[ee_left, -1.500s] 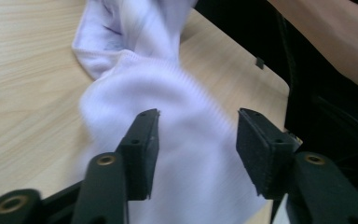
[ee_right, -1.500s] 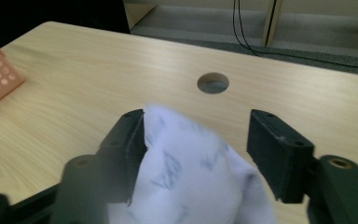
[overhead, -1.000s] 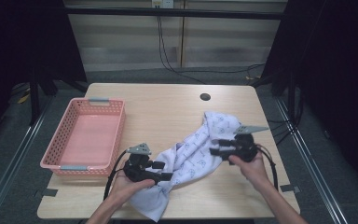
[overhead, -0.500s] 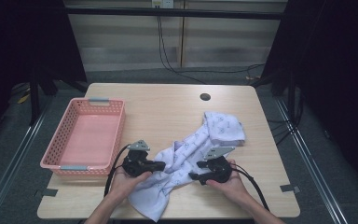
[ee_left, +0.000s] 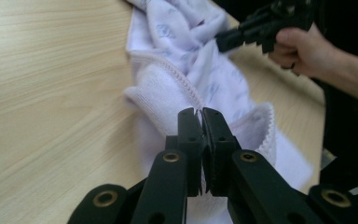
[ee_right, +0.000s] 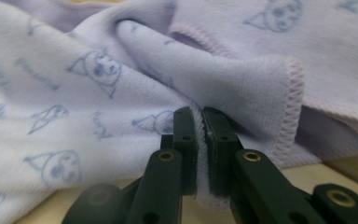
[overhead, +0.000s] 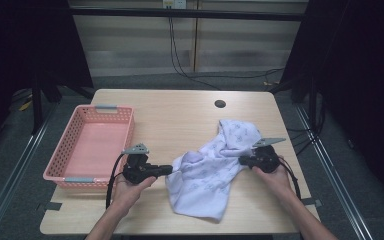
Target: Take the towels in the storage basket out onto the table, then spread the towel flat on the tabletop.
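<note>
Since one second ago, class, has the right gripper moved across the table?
Yes. The right gripper, its jaws just closed on the garment, has shifted nearer the table's front edge, away from the round hole.

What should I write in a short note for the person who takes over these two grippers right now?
Left gripper: shut on the pale lilac printed cotton garment, at its left edge.
Right gripper: jaws have just been closing; shut on a fold at the garment's right side.
Garment lies crumpled on the wooden table.
Pink plastic basket stands at the left with nothing in it.
Done: both edges gripped.
Left, probably: spread or fold it, perhaps put it in the basket.
</note>
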`<state>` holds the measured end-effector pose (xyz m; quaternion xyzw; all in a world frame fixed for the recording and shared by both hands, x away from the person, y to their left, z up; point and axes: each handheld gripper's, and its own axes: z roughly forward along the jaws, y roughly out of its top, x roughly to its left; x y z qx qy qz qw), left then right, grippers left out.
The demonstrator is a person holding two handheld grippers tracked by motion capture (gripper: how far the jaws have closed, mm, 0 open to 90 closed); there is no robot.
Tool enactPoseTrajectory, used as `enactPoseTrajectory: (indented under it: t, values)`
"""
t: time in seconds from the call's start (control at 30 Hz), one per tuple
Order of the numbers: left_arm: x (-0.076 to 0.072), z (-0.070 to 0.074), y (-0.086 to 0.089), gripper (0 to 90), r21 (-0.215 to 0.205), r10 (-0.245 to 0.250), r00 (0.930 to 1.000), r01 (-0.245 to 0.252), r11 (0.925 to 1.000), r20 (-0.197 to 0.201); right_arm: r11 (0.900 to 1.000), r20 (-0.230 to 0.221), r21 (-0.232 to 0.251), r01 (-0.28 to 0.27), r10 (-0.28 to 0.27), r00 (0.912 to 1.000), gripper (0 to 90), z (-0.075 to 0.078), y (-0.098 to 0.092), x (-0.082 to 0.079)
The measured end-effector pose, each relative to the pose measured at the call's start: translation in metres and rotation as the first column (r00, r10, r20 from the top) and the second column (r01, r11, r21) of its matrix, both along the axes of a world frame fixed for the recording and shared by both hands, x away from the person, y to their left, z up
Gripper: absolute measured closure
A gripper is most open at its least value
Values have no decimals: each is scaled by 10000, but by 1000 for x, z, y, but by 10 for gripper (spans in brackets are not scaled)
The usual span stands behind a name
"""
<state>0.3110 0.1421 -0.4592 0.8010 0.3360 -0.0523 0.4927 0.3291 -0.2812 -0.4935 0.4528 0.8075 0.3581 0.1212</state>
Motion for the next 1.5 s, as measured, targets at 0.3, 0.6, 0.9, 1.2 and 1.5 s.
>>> enactPoseTrajectory:
  t: [0.3, 0.6, 0.9, 1.2, 1.5]
  values:
    - [-7, -13, 12, 707, 236, 252, 9987, -241, 9994, -449, 9961, 552, 114, 874, -879, 9946, 547, 10, -21, 6]
    - [-27, -1, 4, 699, 798, -849, 9937, 791, 9937, 725, 9924, 405, 976, -753, 716, 9966, 473, 26, 6, -73]
    - [-15, -28, 4, 564, 2155, -434, 9986, 363, 9758, 285, 9772, -167, 842, -1947, 1967, 9803, 439, 4, 27, -100]
    - [-18, -38, 2, 488, 2066, -1254, 9921, 1222, 9708, 26, 9664, 154, -128, -2566, 2568, 9663, 479, -4, 42, -104]
    - [-21, -40, -4, 860, 2421, -1404, 9895, 1282, 9617, 334, 9751, -200, 589, -2138, 2153, 9764, 836, -4, 39, -85]
